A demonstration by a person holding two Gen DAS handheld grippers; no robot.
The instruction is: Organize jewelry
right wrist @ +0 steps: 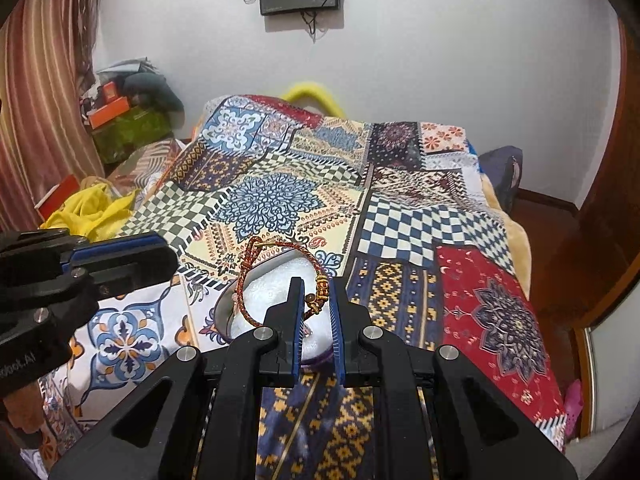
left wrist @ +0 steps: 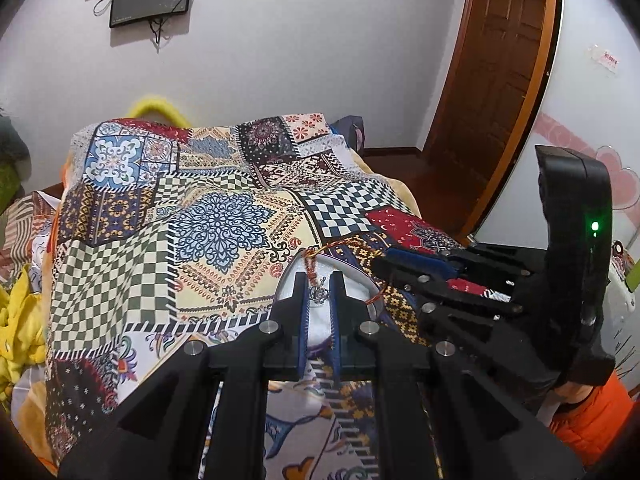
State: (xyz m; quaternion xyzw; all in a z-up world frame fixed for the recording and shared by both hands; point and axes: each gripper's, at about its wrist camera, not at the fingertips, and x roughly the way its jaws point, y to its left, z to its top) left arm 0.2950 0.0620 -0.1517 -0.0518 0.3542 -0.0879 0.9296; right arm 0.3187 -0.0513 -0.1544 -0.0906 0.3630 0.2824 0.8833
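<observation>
Bracelet [right wrist: 280,276] pinched at its bead end in right gripper [right wrist: 316,304], above round box [right wrist: 236,300]. Left gripper [left wrist: 320,296] clamps small silver charm [left wrist: 319,293] over the box, on quilt [left wrist: 224,216].

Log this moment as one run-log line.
left tongs: shut on silver charm | right tongs: shut on braided bracelet | both above round white-lined box on patchwork blanket
</observation>
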